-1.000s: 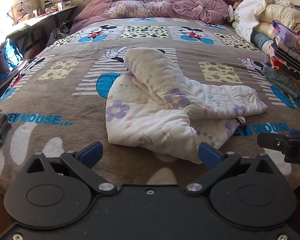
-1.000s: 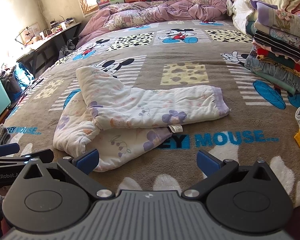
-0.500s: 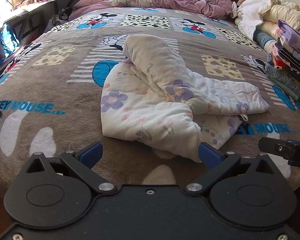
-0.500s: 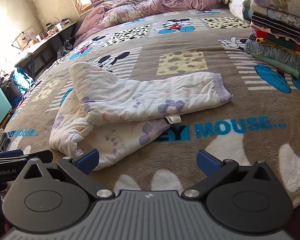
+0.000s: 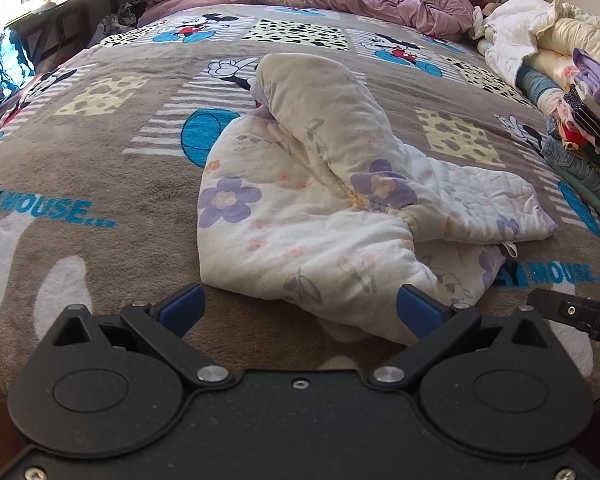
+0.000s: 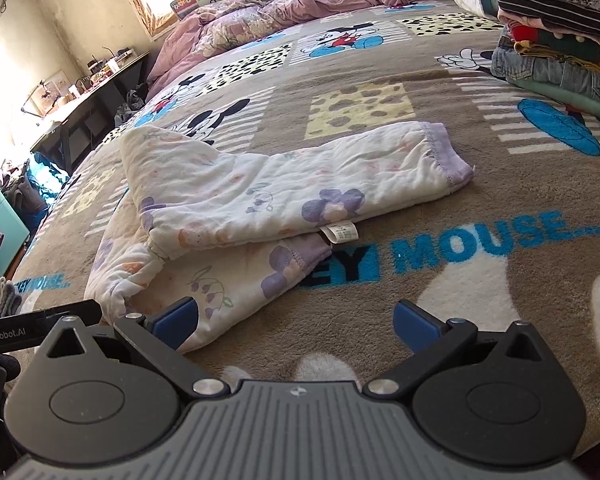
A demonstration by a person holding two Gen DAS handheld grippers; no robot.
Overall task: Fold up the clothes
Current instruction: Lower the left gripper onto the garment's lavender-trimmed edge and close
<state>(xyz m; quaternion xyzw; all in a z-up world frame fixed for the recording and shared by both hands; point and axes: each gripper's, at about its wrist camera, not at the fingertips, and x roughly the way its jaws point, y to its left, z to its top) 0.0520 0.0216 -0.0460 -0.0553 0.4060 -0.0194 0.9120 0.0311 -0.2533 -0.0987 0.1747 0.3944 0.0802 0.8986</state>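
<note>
The floral padded garment [image 5: 332, 216] lies doubled over on the bed [image 5: 80, 168], one leg crossing the other, so a fold is partly made. The left hand-held gripper [image 5: 300, 308] and right hand-held gripper [image 6: 296, 320] both gape wide at its near edge, holding nothing.

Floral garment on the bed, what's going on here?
A person holds two tongs over a bed blanket, folding clothes. The floral garment lies partly folded, one leg laid across the other. Both the left tongs and the right tongs are open and empty, hovering at its near edge, not touching it as far as the views show. A stack of folded clothes sits at the right.
</note>
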